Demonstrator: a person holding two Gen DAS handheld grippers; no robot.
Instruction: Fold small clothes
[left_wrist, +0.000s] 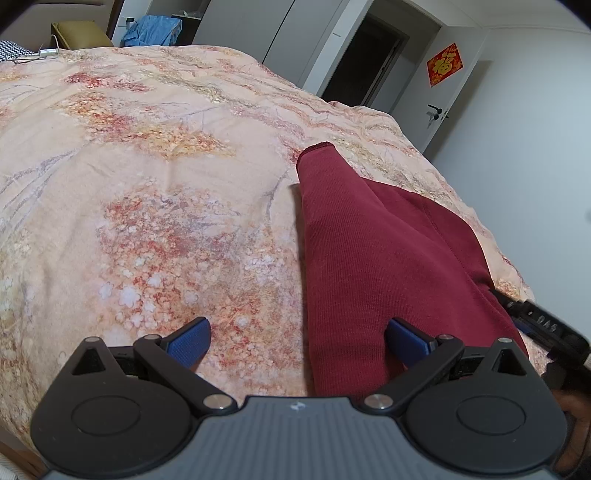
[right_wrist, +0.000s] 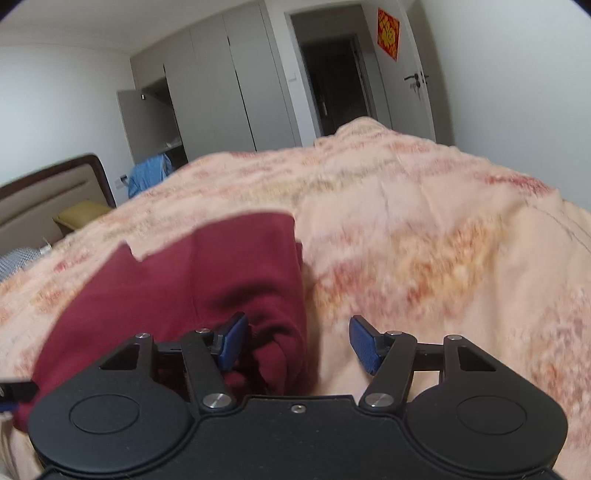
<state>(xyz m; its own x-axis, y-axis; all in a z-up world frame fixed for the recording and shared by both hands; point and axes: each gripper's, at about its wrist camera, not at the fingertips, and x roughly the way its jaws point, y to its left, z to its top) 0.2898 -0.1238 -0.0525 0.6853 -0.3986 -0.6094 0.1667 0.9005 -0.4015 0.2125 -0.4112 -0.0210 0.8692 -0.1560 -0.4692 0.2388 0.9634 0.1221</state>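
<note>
Partway through: dark red garment folded lengthwise at right on the bed, left tool and right tool spread, gripping nothing, further folds probably left.

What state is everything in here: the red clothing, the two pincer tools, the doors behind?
Red garment: partly folded, lying on the bed.
Left gripper: open, holding nothing.
Right gripper: open, garment's edge between its jaws, ungripped.
Wardrobe door: ajar.
Room door: open.
</note>
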